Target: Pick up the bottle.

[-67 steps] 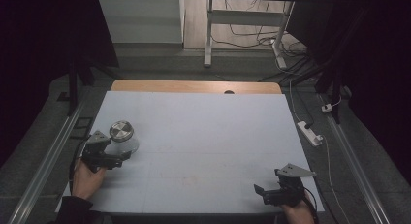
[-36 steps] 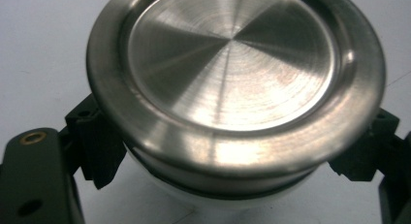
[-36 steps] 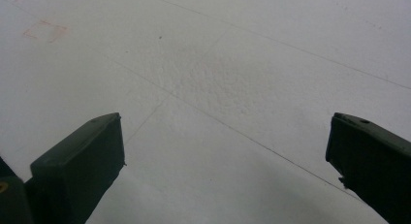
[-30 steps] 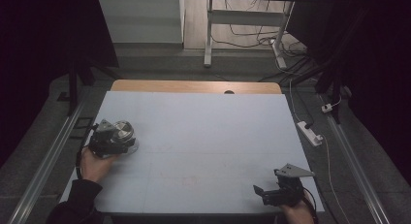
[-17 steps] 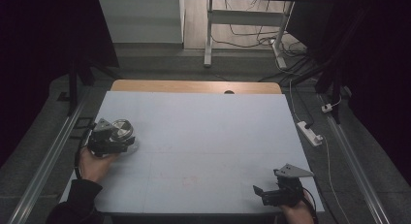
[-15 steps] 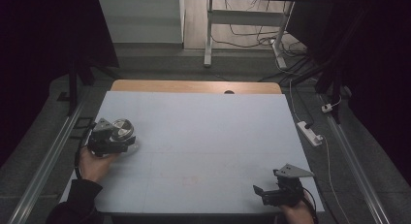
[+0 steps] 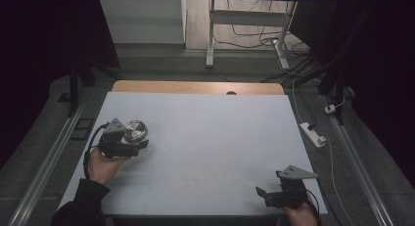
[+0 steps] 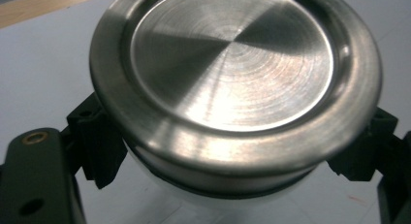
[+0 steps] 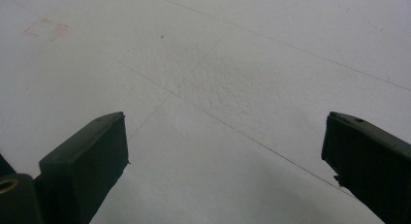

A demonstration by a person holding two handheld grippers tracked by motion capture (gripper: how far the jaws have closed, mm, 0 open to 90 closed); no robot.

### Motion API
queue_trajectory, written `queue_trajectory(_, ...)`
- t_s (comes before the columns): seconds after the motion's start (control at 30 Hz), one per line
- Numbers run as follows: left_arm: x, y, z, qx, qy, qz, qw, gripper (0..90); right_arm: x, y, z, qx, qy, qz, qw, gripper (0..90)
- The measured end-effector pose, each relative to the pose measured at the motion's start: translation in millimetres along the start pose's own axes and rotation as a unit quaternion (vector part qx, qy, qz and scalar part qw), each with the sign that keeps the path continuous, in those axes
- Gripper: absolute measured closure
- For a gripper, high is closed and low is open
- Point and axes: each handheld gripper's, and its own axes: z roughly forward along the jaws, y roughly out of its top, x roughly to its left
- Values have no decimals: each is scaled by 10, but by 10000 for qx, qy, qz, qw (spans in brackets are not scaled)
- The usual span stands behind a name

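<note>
Steel-lidded jar (image 7: 135, 131) near the left edge of the pale table (image 7: 215, 133), clamped in the left gripper (image 7: 131, 144). Seen up close in the left gripper view: round brushed-metal lid (image 8: 232, 73) with a raised rim, white body beneath it, black jaws pressed against the body on both sides just under the lid. Whether the base touches the table cannot be told (hidden by the gripper and lid). Left hand (image 7: 105, 165) wrapped around the gripper from below, dark sleeve at the bottom-left corner.

Right gripper (image 7: 268, 195) at the near right corner of the table, well apart from the jar, held in the right hand (image 7: 299, 217). Jaws spread wide, having just narrowed slightly, with nothing between them but bare table surface (image 9: 232, 88) marked by faint lines. Strip of bare wood (image 7: 195, 87) along the far edge of the table.
</note>
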Motion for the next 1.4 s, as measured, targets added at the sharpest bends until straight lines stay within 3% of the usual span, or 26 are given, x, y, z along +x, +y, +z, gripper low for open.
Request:
queue_trajectory(0.43, -315, 235, 178, 171, -441, 550, 9974, 158, -4, -2, 0, 4, 11, 19, 10000, 27)
queue_trajectory(0.73, -447, 349, 258, 107, -823, 594, 9948, 158, -4, -4, -2, 0, 4, 12, 10000, 27)
queue_trajectory(1.17, -655, 497, 394, 125, -1079, 832, 9906, 158, -6, -5, -4, -10, 4, 25, 10000, 27)
queue_trajectory(1.4, -790, 605, 469, 104, -1286, 966, 9869, 158, -6, -5, -3, -10, 5, 20, 10000, 27)
